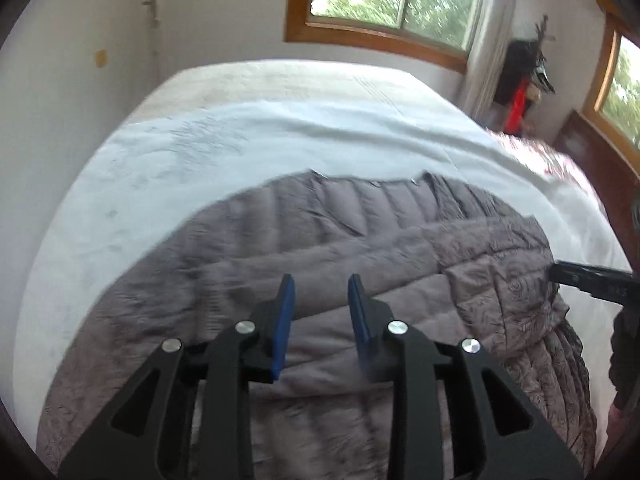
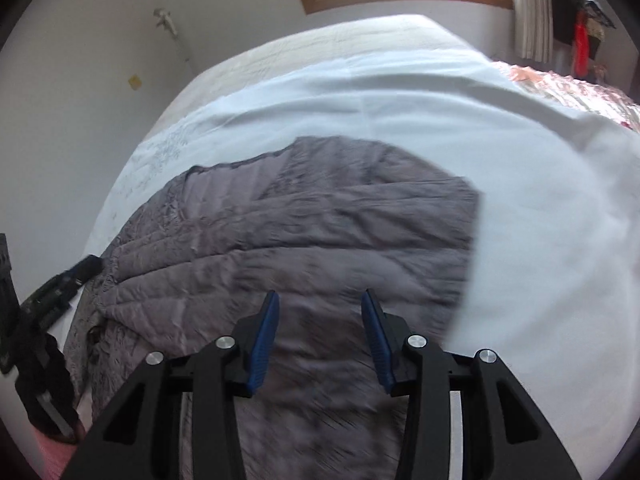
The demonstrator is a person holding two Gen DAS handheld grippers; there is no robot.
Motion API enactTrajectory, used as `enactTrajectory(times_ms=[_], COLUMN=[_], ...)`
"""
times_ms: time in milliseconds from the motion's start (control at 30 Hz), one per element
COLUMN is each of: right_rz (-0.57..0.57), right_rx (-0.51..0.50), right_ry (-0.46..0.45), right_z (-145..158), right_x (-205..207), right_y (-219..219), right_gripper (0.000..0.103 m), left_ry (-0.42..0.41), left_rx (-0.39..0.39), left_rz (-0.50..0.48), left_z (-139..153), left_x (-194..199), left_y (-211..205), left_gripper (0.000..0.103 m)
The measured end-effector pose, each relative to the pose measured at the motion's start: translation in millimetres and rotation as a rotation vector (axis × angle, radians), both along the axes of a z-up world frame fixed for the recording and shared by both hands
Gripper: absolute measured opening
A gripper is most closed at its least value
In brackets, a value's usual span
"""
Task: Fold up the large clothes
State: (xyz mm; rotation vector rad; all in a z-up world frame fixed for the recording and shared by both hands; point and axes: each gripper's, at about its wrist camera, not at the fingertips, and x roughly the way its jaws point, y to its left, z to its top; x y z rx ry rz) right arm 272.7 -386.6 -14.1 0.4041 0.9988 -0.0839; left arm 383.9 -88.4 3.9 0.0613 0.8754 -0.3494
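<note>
A large grey-brown quilted jacket (image 1: 320,232) lies spread flat on the white sheet (image 1: 168,152) of a bed, also seen in the right wrist view as the jacket (image 2: 320,220). My left gripper (image 1: 318,280) hovers over the jacket's near part with its blue pads apart and nothing between them. My right gripper (image 2: 320,296) is likewise open above the jacket's near edge, holding nothing. The right gripper's black body (image 1: 592,280) shows at the jacket's right side. The left gripper's black body (image 2: 60,284) shows at the jacket's left side.
The bed stands against a white wall (image 1: 72,80) on the left. A wood-framed window (image 1: 384,4) is behind it. A pink patterned cover (image 2: 580,88) lies at the bed's far right. Dark and red items (image 1: 520,80) hang in the corner beside a curtain.
</note>
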Motion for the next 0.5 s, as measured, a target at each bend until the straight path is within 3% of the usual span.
enactTrajectory(times_ms=[267, 500], right_rz=[0.006, -0.004], right_rx=[-0.066, -0.071], right_ry=[0.055, 0.054], right_z=[-40, -40], right_x=[24, 24], right_y=[11, 12], right_gripper=[0.043, 0.043], left_ry=[0.078, 0.086], left_rx=[0.05, 0.042], left_rz=[0.019, 0.035], left_z=[-59, -56], left_x=[19, 20], left_y=[-7, -7], left_gripper=[0.028, 0.027])
